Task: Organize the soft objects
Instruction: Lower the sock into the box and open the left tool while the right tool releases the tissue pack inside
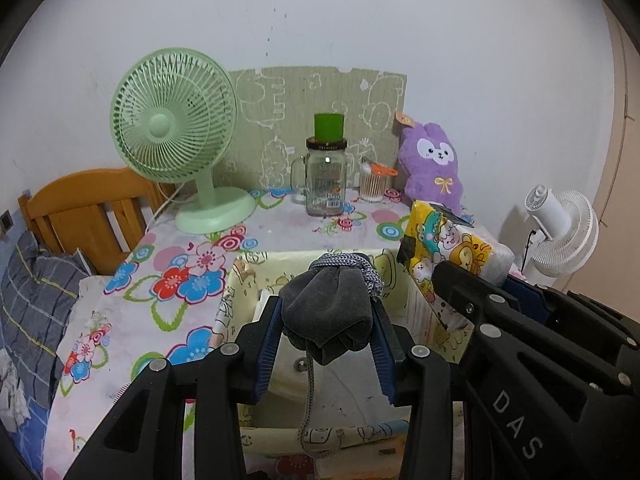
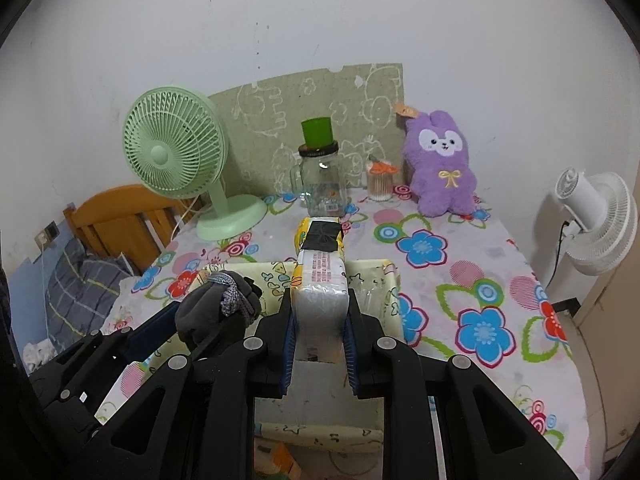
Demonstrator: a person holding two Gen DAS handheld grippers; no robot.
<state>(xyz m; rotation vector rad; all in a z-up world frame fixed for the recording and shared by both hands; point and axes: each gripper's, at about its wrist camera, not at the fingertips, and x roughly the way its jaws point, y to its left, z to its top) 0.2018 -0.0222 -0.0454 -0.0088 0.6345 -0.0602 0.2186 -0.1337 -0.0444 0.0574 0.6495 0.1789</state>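
My left gripper [image 1: 326,314] is shut on a dark grey drawstring pouch [image 1: 326,304] whose grey cord [image 1: 308,396] dangles into a pale yellow cartoon-print box [image 1: 248,280] below. In the right wrist view the pouch [image 2: 218,312] hangs at the left, over the box [image 2: 276,276]. My right gripper [image 2: 320,314] is shut on a yellow cartoon tissue pack [image 2: 320,272], held above the same box. That pack [image 1: 444,248] shows at the right in the left wrist view. A purple plush rabbit [image 2: 440,172] sits against the wall at the table's back right.
On the flowered tablecloth [image 2: 460,280] stand a green desk fan [image 2: 176,160], a glass jar with a green cup on top [image 2: 322,176] and a cotton-swab tub [image 2: 380,184]. A white fan [image 2: 596,220] stands right of the table. A wooden headboard [image 1: 88,208] and bedding lie left.
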